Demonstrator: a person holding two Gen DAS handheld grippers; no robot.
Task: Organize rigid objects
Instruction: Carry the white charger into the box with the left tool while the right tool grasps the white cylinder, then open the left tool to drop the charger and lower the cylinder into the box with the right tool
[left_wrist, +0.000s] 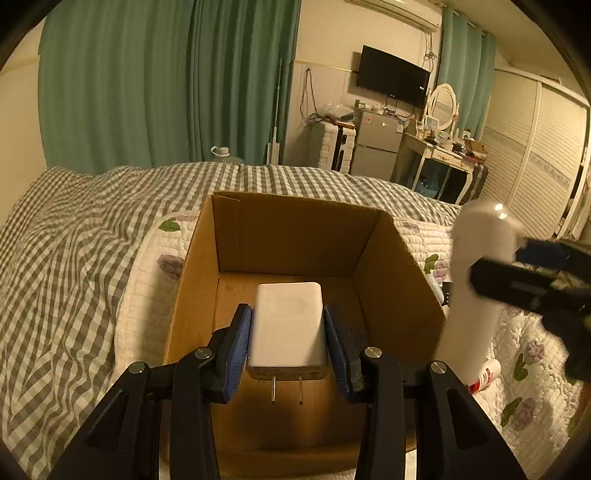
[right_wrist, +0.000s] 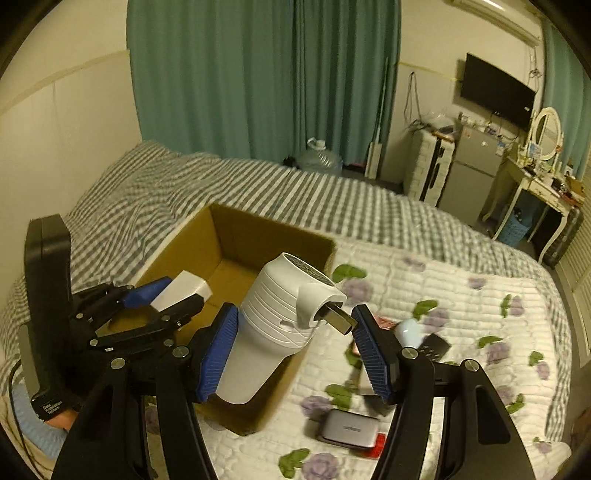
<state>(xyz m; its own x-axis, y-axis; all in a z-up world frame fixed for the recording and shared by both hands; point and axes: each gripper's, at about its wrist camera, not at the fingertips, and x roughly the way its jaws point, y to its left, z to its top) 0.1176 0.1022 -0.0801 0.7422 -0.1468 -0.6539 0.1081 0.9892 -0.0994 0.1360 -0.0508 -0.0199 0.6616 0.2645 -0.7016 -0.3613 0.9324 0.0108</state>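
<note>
Bed (right_wrist: 443, 295) holds one box (left_wrist: 288, 236); one charger (left_wrist: 287, 325), one dryer (right_wrist: 273, 332).

Left wrist view: mounted just behind the left gripper (left_wrist: 287, 343), looking forward and steeply down along its fingers, close over the open cardboard box (left_wrist: 400, 291) on the bed (left_wrist: 70, 240). Right wrist view: set behind the right gripper (right_wrist: 295, 350), somewhat higher and off to the box's right, facing forward and slightly left across the bed. Shared by both: the cardboard box (right_wrist: 236, 229), the green curtains (left_wrist: 147, 81), the wall television (left_wrist: 393, 75), and each other's gripper.
</note>
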